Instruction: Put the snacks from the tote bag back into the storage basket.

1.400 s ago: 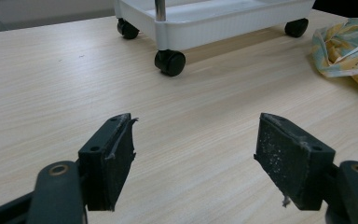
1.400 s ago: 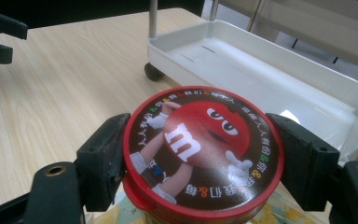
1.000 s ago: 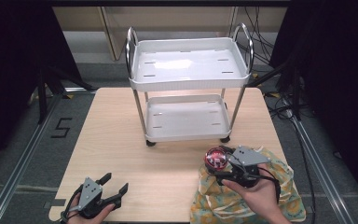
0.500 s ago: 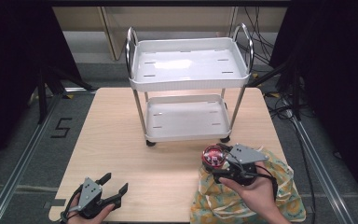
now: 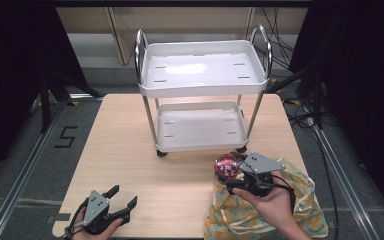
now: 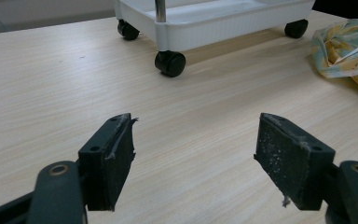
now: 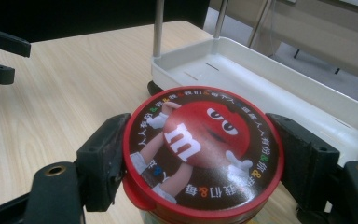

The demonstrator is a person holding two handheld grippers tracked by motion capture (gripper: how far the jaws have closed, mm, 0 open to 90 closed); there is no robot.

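Note:
A round candy canister with a red lid (image 7: 203, 147) showing a red cartoon character sits between the jaws of my right gripper (image 7: 200, 154), which is shut on it. From above, the canister (image 5: 226, 165) hangs over the table's right front, just in front of the cart's lower shelf, with the right gripper (image 5: 237, 176) behind it. My left gripper (image 5: 121, 200) rests low at the table's front left, open, nothing between its pads (image 6: 114, 158).
A white two-shelf cart (image 5: 202, 70) on black castors (image 6: 170, 63) stands at the middle back of the wooden table (image 5: 130, 150). A yellow patterned cloth bag (image 5: 240, 215) lies at the front right under my right hand.
The right gripper has carried the canister a little to the left and away from the bag. The left gripper has stayed put.

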